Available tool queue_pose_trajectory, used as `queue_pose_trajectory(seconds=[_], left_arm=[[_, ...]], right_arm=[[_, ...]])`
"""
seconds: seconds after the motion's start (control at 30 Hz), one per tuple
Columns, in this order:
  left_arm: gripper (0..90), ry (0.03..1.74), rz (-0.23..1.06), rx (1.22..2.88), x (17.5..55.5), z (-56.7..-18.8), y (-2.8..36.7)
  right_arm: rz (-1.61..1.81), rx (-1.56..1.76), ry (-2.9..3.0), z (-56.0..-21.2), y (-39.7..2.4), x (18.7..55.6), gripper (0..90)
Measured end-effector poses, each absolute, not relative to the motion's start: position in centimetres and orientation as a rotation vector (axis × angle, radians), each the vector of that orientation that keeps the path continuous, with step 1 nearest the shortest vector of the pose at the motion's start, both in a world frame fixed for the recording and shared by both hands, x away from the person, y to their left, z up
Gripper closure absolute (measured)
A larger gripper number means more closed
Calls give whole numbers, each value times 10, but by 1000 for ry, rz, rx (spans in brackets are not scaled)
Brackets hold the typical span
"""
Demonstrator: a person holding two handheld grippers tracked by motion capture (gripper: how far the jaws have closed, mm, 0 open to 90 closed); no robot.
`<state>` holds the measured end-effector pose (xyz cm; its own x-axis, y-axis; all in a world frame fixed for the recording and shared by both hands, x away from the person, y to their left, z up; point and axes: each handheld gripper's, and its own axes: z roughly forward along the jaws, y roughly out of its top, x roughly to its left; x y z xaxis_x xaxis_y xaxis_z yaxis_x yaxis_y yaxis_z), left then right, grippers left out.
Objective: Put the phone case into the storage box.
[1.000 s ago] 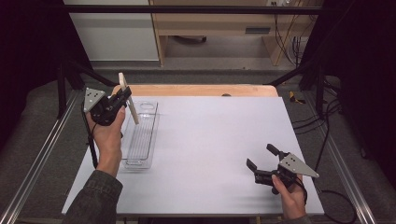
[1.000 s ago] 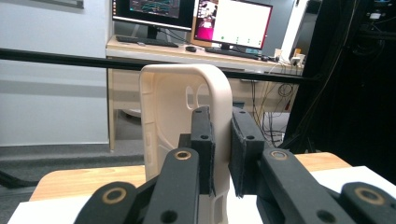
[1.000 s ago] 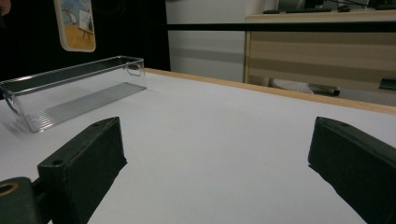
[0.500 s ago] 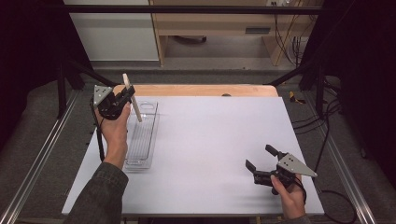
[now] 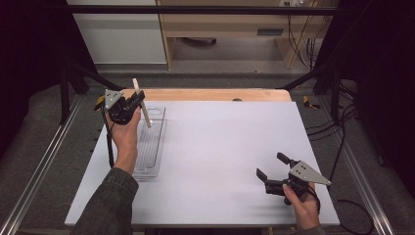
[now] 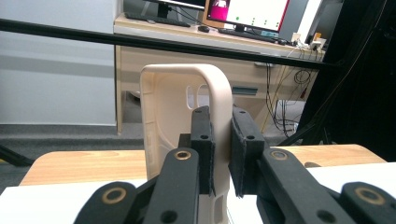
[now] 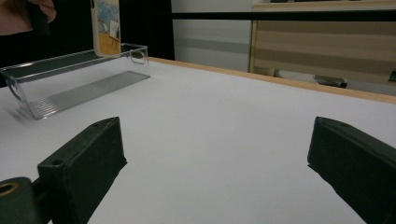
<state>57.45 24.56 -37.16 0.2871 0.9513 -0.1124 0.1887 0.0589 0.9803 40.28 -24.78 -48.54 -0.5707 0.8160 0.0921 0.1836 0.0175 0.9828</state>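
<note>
A cream phone case (image 5: 142, 105) stands upright in my left gripper (image 5: 138, 103), above the far end of a clear plastic tray (image 5: 152, 147). In the left gripper view the two black pads (image 6: 204, 140) are shut on the case's side wall (image 6: 163, 116). The right gripper view shows the case (image 7: 106, 25) hanging just over the tray (image 7: 70, 88), with a picture printed on its face. My right gripper (image 5: 270, 165) rests low on the white table top (image 5: 225, 147) near the front right. Its jaws stand wide open (image 7: 219, 135) with nothing between them.
The tray lies lengthwise along the left side of the white top. A wooden strip (image 5: 205, 94) runs along the far edge. Metal rails (image 5: 44, 161) flank the table, and cables (image 5: 342, 132) trail at the right. A desk with monitors (image 6: 243, 14) stands beyond.
My left hand has carried the phone case a little to the right and lower, over the tray's far end. The right gripper has stayed where it was.
</note>
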Motion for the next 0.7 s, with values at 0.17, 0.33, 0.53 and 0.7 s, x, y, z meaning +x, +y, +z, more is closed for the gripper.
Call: queue_pose_trajectory(seconds=[0.17,0.33,0.53,0.7], left_arm=[[806,1158,835,1402,576,-375,246],[807,1166,837,1401,575,-378,249],[806,1177,841,1403,576,-382,251],[806,1178,841,1408,577,-383,251]], right_arm=[[1591,1020,1784,-485,-247,403,39],[1591,1022,1784,-486,-247,403,40],[1592,1019,1784,-486,-247,403,39],[1593,1019,1786,-486,-247,403,39]])
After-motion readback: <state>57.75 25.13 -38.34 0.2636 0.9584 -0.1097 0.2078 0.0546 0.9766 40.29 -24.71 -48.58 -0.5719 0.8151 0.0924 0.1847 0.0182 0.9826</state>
